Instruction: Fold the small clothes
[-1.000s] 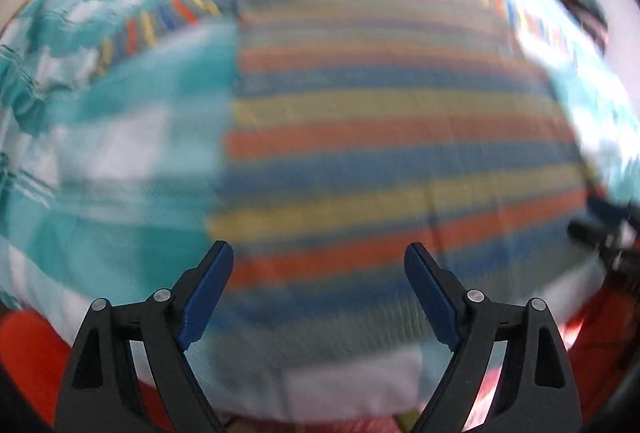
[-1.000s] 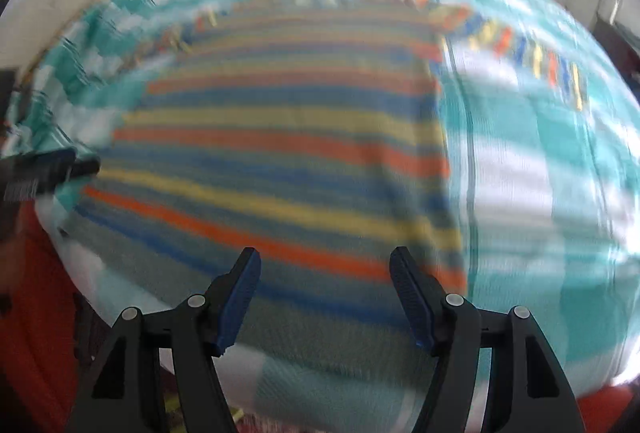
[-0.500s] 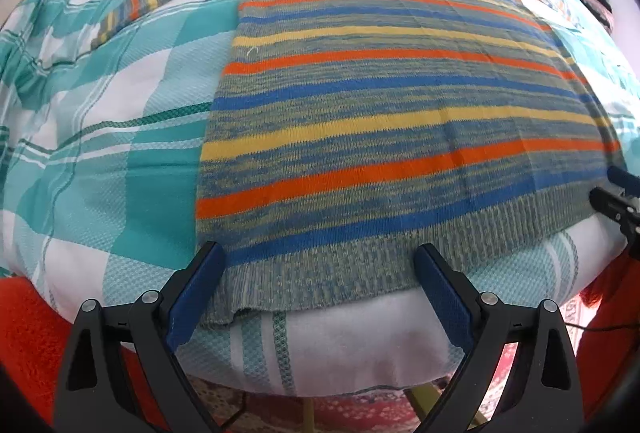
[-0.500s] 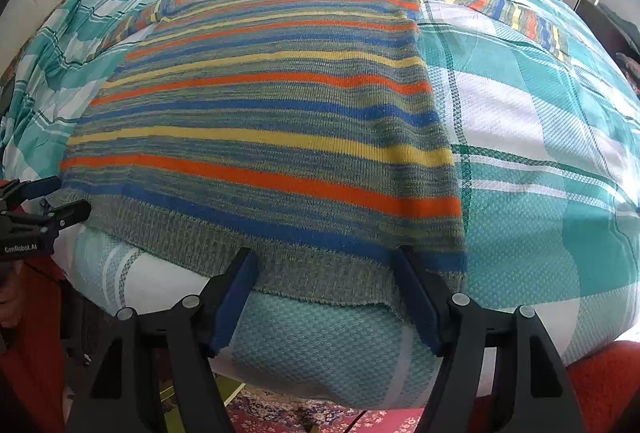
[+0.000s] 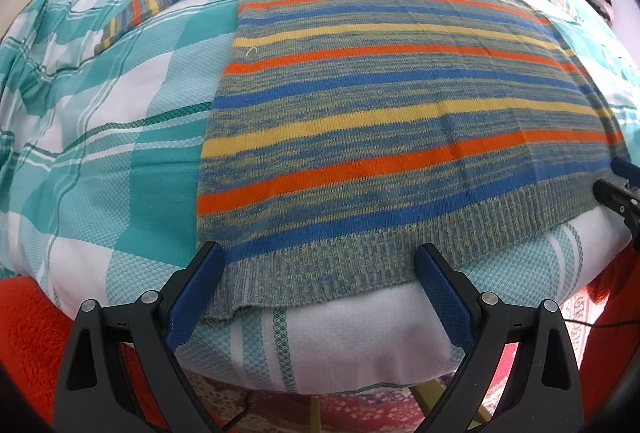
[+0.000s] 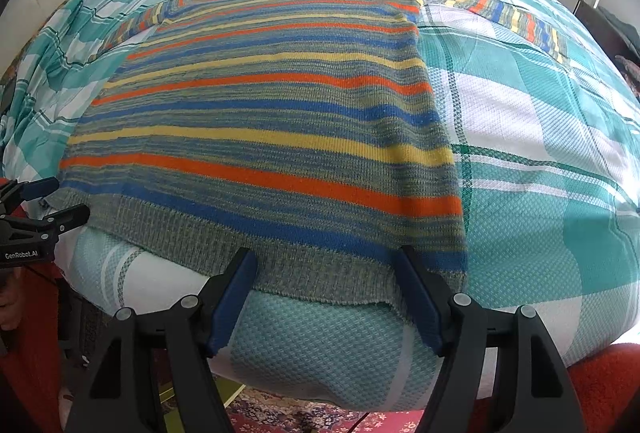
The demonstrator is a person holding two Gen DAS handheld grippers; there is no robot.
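Sweater (image 5: 400,121): striped knit, lying flat on the teal-and-white checked bedcover (image 5: 100,137).
Long axis: hem toward the cameras at the bed's near edge, neckline at the far end, sleeves spread sideways.
Left gripper (image 5: 320,273): jaws spread wide over the hem's left corner, nothing pinched.
Right gripper (image 6: 326,277): jaws parted over the hem's right corner, nothing pinched.

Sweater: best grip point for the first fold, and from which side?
Grip the ribbed hem at its two near corners, coming from the bed's near edge. The sweater lies flat, sleeves spread, and only the hem overhangs that edge, so jaws can slip under it.
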